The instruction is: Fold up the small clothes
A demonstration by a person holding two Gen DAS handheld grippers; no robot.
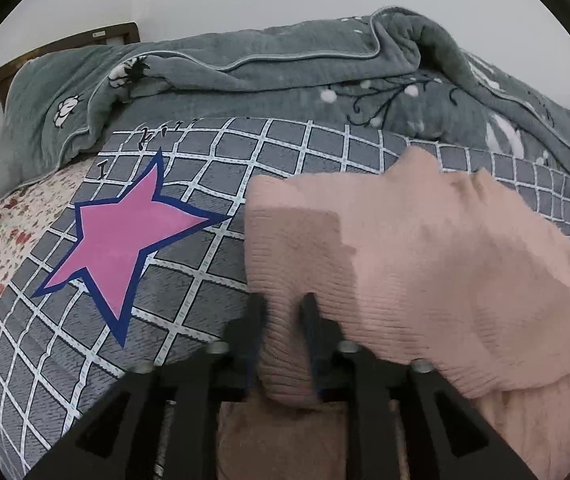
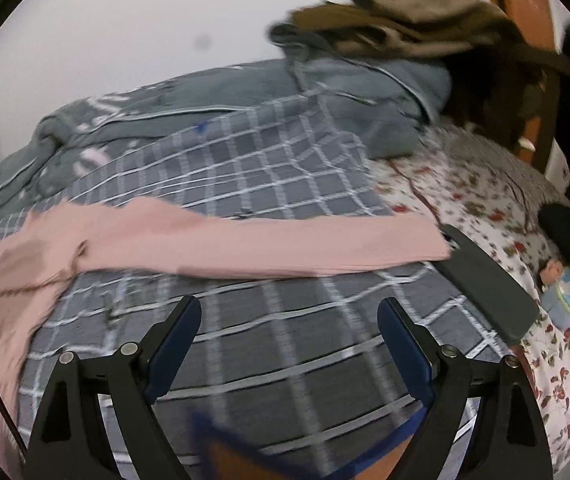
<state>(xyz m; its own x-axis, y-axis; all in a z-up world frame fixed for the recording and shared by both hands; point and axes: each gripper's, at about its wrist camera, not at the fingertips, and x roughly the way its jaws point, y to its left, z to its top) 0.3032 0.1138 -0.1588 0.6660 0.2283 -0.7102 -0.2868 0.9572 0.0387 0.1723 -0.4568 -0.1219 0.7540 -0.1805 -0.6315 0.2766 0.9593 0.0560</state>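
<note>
A pink ribbed knit garment (image 1: pixel 425 248) lies on a grey checked blanket (image 1: pixel 213 160) with a pink star. My left gripper (image 1: pixel 283 304) is shut on a bunched fold of the pink garment near its ribbed edge. In the right wrist view the pink garment (image 2: pixel 245 240) stretches across the checked blanket (image 2: pixel 285 168), one sleeve reaching right. My right gripper (image 2: pixel 289 312) is open and empty, just in front of that sleeve and above the blanket.
A grey-green quilt (image 1: pixel 285 68) is piled at the back of the bed. A floral sheet (image 2: pixel 505 216) shows at the right, with a dark flat phone-like object (image 2: pixel 485 284) and a small toy (image 2: pixel 565 292). Clothes (image 2: pixel 405 12) hang on a chair behind.
</note>
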